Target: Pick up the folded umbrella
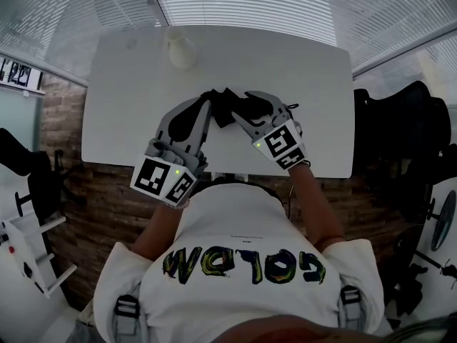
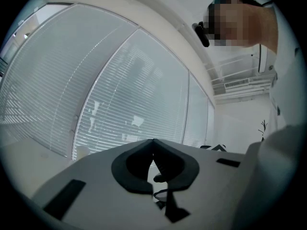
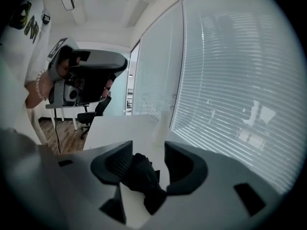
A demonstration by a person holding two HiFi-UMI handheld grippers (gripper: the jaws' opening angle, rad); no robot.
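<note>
right tool (image 3: 147, 150) is about half open with the folded umbrella (image 3: 139, 174) between the jaws. The bunched black fabric sits against one pad and there's a sliver of gap to the other, so it isn't clamped yet. left tool (image 2: 153, 143) has its tips closed on each other. A thin dark loop shows in the gap behind the tips; it could be the umbrella's strap, can't tell. In the head view the left tool's tips sit just beside the umbrella, opposite the right tool. My read of the step: close the right tool, then lift. To do it well, centre the bundle between the pads first and push slightly deeper, so the pads bite the core and not loose fabric. Close slowly and watch for cloth squeezing out sideways. Lift straight off the tabletop (image 1: 300, 70), using the left tool only to steady. Ahead of the right tool's jaws, well apart, stands a white bottle (image 3: 160, 123), which I judge clear of the lift path. Window blinds (image 3: 230, 80) lie beyond it.
</note>
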